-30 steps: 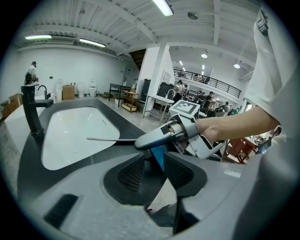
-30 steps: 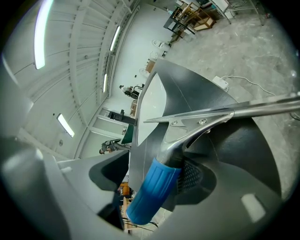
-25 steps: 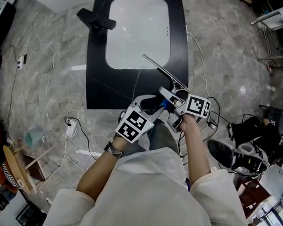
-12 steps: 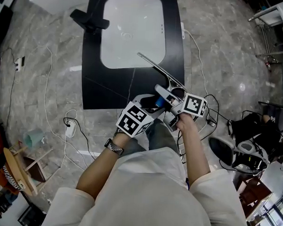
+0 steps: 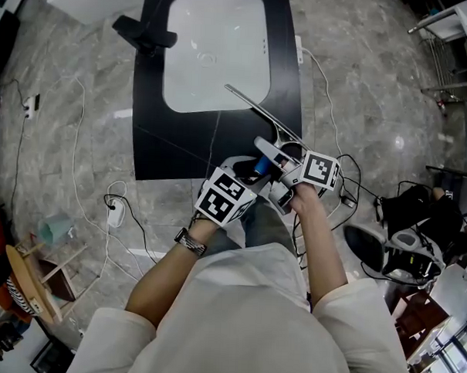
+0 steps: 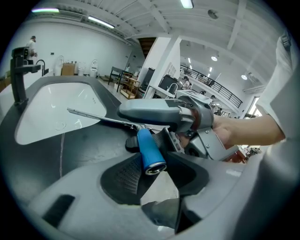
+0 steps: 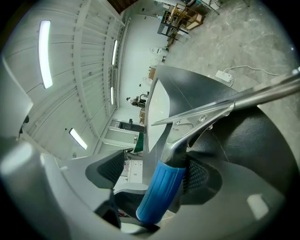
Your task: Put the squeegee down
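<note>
Blue-handled squeegee [image 5: 256, 107] with a long metal blade bar, carried between your two tongs at frame centre, over the lower right corner of the black countertop [image 5: 181, 141].

Your right gripper [image 7: 150, 176] stands released: the handle's neck leans on one pad while the other pad stands clear. Your left gripper [image 6: 157, 180] is closing, with the handle's butt lying between its jaws on one pad, not yet pinched. The blade bar runs from upper left to lower right, and the handle points back toward you, so both tongs sit at the near end. I'd judge the bare black strip below the white basin [image 5: 216, 50], up and left of the tongs, as your open room. Mind the counter's lower and right edges just beside the tongs, with only grey marble floor [image 5: 362, 79] beyond them.
</note>
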`<action>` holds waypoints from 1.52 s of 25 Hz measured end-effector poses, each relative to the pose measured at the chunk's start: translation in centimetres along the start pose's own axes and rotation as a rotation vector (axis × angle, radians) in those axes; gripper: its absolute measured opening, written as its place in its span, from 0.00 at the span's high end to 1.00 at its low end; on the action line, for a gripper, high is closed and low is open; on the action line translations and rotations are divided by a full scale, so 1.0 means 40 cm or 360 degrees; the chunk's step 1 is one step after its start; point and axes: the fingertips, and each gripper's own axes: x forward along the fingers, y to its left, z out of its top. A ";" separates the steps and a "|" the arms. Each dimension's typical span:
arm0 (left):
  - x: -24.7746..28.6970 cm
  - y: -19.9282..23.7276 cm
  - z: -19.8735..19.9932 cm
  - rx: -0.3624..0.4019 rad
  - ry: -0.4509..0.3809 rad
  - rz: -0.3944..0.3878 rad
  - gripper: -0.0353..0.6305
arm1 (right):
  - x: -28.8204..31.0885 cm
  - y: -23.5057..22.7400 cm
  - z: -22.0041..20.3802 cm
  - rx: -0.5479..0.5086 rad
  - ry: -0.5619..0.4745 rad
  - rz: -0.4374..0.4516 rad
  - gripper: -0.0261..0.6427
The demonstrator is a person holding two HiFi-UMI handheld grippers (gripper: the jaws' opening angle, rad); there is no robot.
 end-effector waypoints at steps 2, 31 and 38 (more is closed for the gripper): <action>0.000 0.003 0.000 -0.0028 -0.0021 0.0013 0.69 | 0.003 0.009 0.000 -0.0001 0.0000 0.0049 0.43; -0.010 0.074 -0.058 -0.0162 0.0032 0.0188 0.73 | -0.138 -0.029 -0.038 0.0064 -0.0121 -0.0025 0.46; 0.004 0.081 -0.076 -0.0166 0.0107 0.0185 0.73 | -0.158 -0.032 -0.045 0.0067 -0.0157 -0.0053 0.46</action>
